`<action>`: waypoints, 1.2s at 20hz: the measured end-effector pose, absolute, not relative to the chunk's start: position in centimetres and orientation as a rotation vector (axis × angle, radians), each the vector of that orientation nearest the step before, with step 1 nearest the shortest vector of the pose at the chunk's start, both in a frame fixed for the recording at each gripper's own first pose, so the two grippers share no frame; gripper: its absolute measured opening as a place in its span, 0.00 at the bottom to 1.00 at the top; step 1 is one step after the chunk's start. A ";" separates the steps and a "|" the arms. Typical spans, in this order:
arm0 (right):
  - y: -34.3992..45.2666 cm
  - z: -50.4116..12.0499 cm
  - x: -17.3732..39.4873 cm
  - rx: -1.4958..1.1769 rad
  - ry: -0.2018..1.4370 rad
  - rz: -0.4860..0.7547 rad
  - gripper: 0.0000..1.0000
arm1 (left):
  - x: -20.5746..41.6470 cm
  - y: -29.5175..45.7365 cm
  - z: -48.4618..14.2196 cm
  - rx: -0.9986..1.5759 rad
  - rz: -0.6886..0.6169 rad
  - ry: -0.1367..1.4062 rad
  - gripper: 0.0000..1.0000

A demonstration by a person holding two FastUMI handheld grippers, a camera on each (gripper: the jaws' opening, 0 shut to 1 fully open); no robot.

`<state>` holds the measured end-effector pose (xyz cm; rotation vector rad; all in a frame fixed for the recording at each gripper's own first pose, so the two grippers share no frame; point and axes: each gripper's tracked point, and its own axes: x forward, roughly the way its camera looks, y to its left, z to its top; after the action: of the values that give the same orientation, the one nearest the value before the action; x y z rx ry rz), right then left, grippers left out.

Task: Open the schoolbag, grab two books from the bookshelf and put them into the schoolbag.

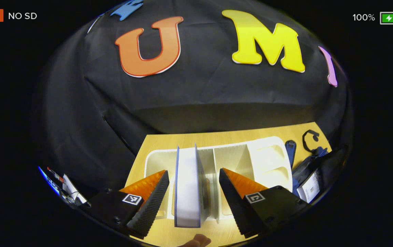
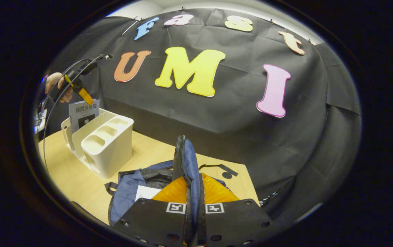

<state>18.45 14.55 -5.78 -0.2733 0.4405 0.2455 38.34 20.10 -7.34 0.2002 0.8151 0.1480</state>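
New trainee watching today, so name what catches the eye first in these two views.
In the left gripper view, the open left gripper straddles an upright book in the white bookshelf. In the right gripper view, the right gripper pinches the blue schoolbag flap upright on the wooden table.

L cam close above bookshelf (image 1: 271, 151), facing down; R cam low at schoolbag (image 2: 186, 161); both share bookshelf.

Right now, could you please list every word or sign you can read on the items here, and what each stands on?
"路西法效应": on the cover of the book standing in the bookshelf.
White sheet inside the schoolbag: print too small to read.
Square markers: coded patterns, no words.
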 end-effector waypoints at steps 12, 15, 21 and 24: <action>13.5 -5.9 17.6 -0.260 0.431 0.252 0.06 | 37.6 21.0 -12.9 0.231 0.154 1.099 0.67; 13.5 -6.0 17.6 -0.246 0.436 0.256 0.06 | 37.2 18.6 -12.7 0.183 0.109 1.111 0.56; 14.1 -6.4 17.7 -0.249 0.442 0.267 0.06 | 36.0 18.0 -12.4 0.160 0.113 1.121 0.44; 14.0 -6.4 17.9 -0.243 0.446 0.264 0.06 | 34.5 19.2 -11.2 0.146 0.127 1.106 0.43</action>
<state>17.85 13.98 -6.42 -0.2431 0.4460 0.2642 34.54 19.21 -11.21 0.1462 1.1061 0.1272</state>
